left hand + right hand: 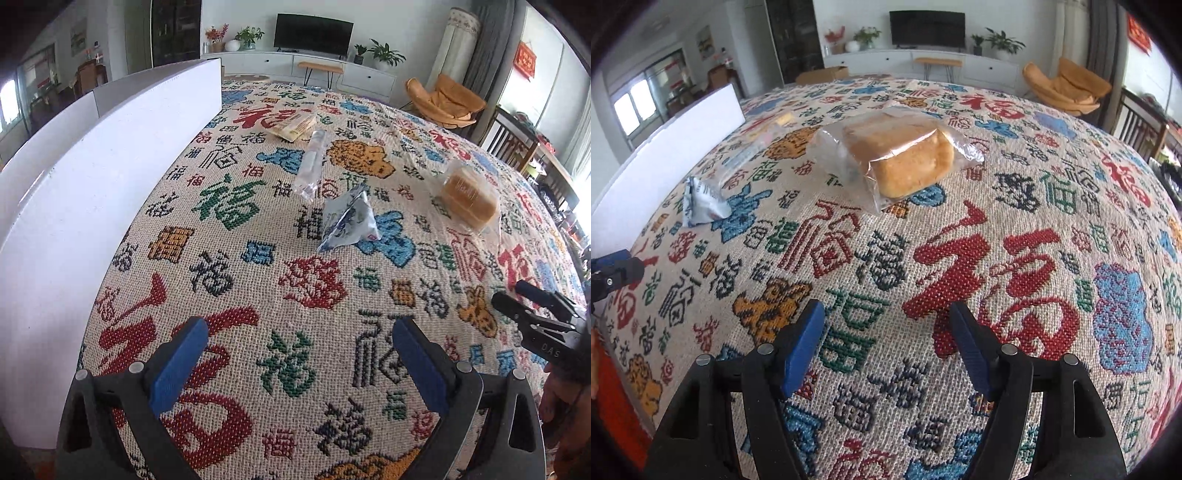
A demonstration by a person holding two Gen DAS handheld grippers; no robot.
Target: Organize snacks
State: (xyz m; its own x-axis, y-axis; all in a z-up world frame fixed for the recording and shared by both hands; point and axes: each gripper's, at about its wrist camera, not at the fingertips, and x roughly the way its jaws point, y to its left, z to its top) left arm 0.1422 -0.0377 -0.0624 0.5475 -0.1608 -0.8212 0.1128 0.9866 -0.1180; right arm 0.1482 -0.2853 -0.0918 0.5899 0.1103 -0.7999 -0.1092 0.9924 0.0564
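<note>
We record both tongs released and empty: left gripper [295, 354], right gripper [886, 347]. Bagged bread [901, 158] lies mid-tablecloth [1015, 206], blue-white packet [349, 218] toward the white box [74, 206]. Only the left view shows the clear tube packet [312, 166] and far wafer packet [295, 127] plainly.

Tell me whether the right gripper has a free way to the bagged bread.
Probably yes. The right gripper is open and empty, the bagged bread lies straight ahead, and only bare tablecloth lies between them.
</note>
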